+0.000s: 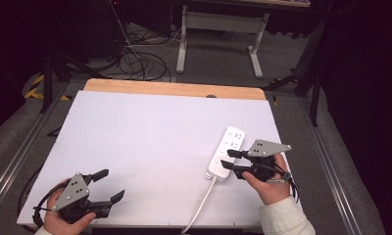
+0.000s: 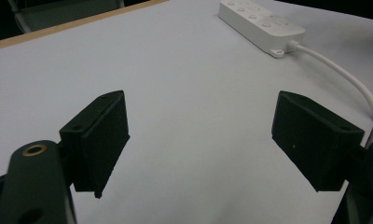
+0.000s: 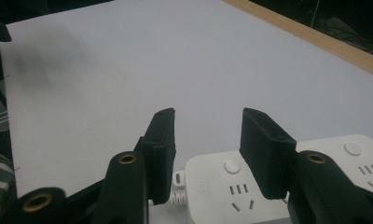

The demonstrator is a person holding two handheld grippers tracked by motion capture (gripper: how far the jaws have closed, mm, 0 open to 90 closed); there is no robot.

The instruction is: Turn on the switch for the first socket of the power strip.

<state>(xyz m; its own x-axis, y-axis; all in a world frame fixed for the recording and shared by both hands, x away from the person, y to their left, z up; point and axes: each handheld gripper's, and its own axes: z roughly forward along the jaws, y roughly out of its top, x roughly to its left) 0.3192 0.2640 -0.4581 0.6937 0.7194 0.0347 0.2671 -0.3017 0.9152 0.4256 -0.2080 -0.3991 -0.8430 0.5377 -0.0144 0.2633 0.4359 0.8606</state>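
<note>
A white power strip lies on the white sheet at the right, its cable running off the front edge. My right gripper hovers over the strip's cable end. In the right gripper view the power strip lies under the right gripper, whose jaws stand partly apart without pressing on it. My left gripper rests at the front left corner, open wide. The left gripper has only bare sheet between its jaws, with the power strip and its cable far off.
The sheet covers a wooden table whose far edge shows as a tan strip. Beyond it stand the legs of a desk and a tangle of floor cables. Metal rails flank the table.
</note>
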